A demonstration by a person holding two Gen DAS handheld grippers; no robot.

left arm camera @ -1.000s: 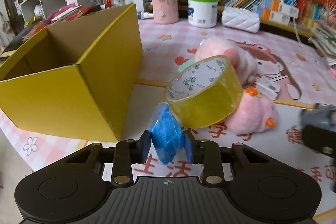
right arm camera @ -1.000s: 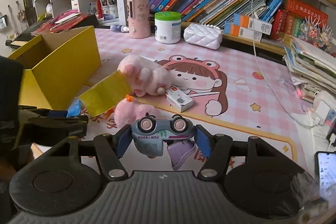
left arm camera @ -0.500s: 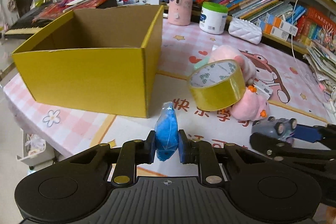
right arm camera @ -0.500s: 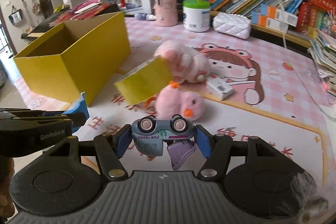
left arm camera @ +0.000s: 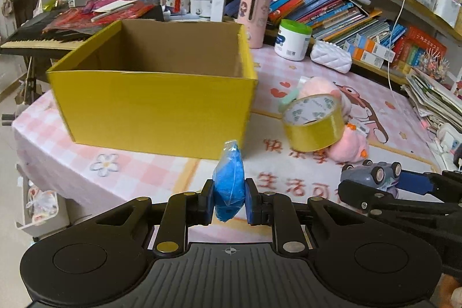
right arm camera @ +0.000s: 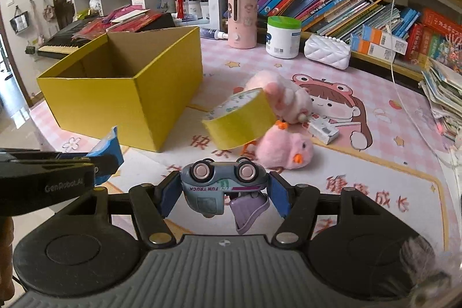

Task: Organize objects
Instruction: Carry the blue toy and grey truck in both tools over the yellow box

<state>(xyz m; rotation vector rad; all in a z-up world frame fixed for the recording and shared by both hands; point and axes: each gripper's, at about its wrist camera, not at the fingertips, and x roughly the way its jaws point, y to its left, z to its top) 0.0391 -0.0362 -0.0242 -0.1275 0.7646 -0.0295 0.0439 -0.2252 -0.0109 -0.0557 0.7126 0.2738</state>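
Observation:
My left gripper point(left arm camera: 229, 199) is shut on a blue packet in clear wrap point(left arm camera: 229, 184), held above the table's near edge in front of the open yellow cardboard box point(left arm camera: 156, 103). My right gripper point(right arm camera: 223, 194) is shut on an upside-down grey toy truck point(right arm camera: 219, 181), with a lilac part hanging under it. In the right wrist view the left gripper and the blue packet point(right arm camera: 106, 152) sit at the left. A roll of yellow tape point(right arm camera: 241, 120) leans on two pink plush toys point(right arm camera: 284, 149) to the right of the box point(right arm camera: 121, 85).
A small white box point(right arm camera: 323, 130) lies by the plush toys on the pink cartoon tablecloth. A pink dispenser point(right arm camera: 241, 19), a green-lidded jar point(right arm camera: 283, 36) and a white quilted pouch point(right arm camera: 327, 52) stand at the back before a bookshelf. Stacked papers sit at the right edge; a keyboard stands behind the box.
Both grippers have drawn back from the tape and plush toys with their loads. The left one has squeezed tighter on the blue packet, and the yellow box now faces it squarely.

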